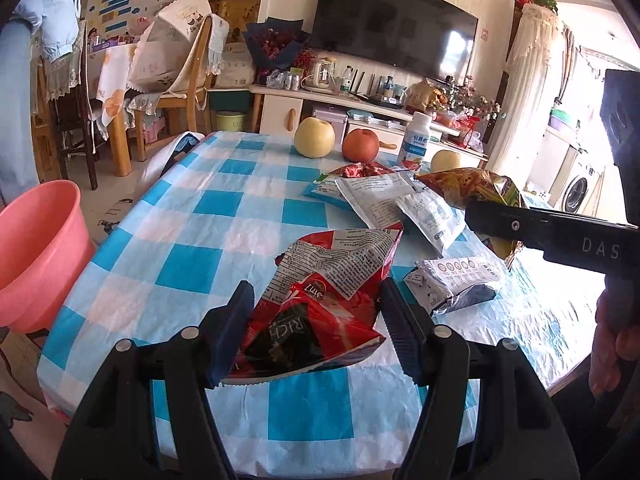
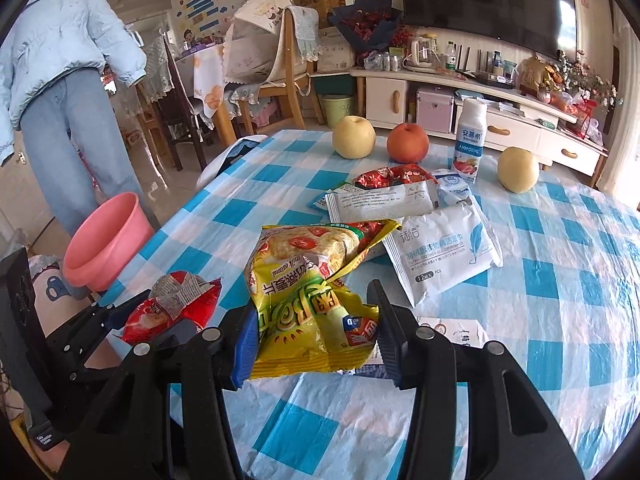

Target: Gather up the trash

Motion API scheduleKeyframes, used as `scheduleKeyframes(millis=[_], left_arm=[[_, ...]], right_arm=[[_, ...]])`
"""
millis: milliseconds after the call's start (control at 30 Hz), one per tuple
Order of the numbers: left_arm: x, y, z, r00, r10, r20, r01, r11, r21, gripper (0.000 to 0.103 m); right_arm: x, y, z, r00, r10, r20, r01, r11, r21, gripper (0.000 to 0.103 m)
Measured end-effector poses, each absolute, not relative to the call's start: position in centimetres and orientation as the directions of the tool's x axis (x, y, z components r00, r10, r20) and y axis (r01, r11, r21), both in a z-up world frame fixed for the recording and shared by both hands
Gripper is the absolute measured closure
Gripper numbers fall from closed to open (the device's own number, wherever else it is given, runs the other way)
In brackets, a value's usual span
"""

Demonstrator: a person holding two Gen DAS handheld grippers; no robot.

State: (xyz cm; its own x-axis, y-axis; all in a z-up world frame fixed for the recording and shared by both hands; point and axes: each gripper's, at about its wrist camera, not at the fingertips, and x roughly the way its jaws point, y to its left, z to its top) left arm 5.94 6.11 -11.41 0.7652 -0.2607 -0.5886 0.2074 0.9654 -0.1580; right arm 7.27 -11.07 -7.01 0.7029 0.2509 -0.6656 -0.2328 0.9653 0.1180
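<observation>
- Left wrist view: left gripper [image 1: 316, 324] has its jaws around a red snack bag [image 1: 320, 304], both pads against the bag's sides, so it grips the bag just above the blue-and-white checked tablecloth [image 1: 192, 240].
- Pink basin [image 1: 36, 252] sits off the table's left edge, lower than the tabletop.
- Loose wrappers lie further along the table: a white sachet [image 1: 430, 216], a long white packet [image 1: 372, 196] and a crumpled white pack [image 1: 456, 280]. Behind them stand a yellow pear [image 1: 315, 137], a red apple [image 1: 360, 145] and a yogurt bottle [image 1: 415, 142].
- Right wrist view: right gripper [image 2: 316, 336] is clamped on a yellow oatmeal bag [image 2: 308, 296], which bulges between the two pads.
- Red snack bag shows at lower left here, held in the left gripper [image 2: 152, 320], near the pink basin [image 2: 104, 244].
- White wet-wipe pack [image 2: 444, 252] lies flat just right of the yellow bag; a second yellow pear [image 2: 518, 169] stands near the bottle.
</observation>
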Motion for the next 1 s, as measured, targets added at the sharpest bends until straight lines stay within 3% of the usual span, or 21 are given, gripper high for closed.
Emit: scheduleKeyframes(millis=[1000], left_arm=[[5.7,5.7,-12.0,0.763,-0.257,-0.593,0.220,0.966,-0.136,0.037]], right_arm=[[5.7,-12.1,-7.2,0.712,0.231,-0.663,-0.210,0.971,0.113,0.052]])
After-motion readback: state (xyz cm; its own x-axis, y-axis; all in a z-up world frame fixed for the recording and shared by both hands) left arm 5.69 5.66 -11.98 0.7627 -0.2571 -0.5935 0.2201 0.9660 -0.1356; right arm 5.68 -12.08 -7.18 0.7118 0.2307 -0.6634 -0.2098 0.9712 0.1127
